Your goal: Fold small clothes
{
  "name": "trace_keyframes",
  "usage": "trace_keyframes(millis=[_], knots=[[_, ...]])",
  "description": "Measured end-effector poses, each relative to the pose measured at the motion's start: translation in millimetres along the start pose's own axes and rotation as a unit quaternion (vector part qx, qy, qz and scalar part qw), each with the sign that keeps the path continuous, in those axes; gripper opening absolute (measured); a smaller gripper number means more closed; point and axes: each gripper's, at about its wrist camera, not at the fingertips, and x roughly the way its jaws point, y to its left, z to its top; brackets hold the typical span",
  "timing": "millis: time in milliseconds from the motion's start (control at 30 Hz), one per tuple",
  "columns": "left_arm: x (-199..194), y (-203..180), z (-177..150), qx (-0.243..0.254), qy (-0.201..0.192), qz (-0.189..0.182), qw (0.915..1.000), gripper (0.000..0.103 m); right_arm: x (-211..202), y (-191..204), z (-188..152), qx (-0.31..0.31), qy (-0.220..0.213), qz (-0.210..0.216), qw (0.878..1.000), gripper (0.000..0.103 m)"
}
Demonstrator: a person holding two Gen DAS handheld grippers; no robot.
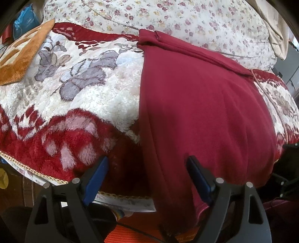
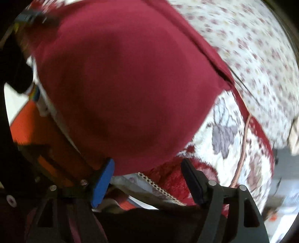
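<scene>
A dark red garment (image 1: 201, 104) lies flat on a plush red and white floral blanket (image 1: 89, 97), its near end hanging over the bed's front edge. My left gripper (image 1: 147, 168) is open and empty, its fingers astride the garment's near left edge. In the right wrist view the same garment (image 2: 127, 78) fills the upper left. My right gripper (image 2: 147, 168) is open and empty, close to the garment's near right corner at the blanket's edge (image 2: 158, 185). That view is motion-blurred.
A white quilt with small flowers (image 1: 168, 16) lies behind the garment. An orange and white plush mat (image 1: 20, 56) sits at the far left. An orange surface (image 2: 37, 134) lies below the bed's edge.
</scene>
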Motion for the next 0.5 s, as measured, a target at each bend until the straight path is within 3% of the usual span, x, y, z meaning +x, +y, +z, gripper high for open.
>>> trace_keyframes(millis=[233, 500], knots=[[-2, 5, 0, -0.009, -0.009, -0.018, 0.9998, 0.085, 5, 15, 7, -0.066, 0.042, -0.013, 0.997, 0.081], [-5, 9, -2, -0.017, -0.018, -0.034, 0.9991, 0.085, 11, 34, 3, -0.146, 0.095, -0.042, 0.984, 0.085]])
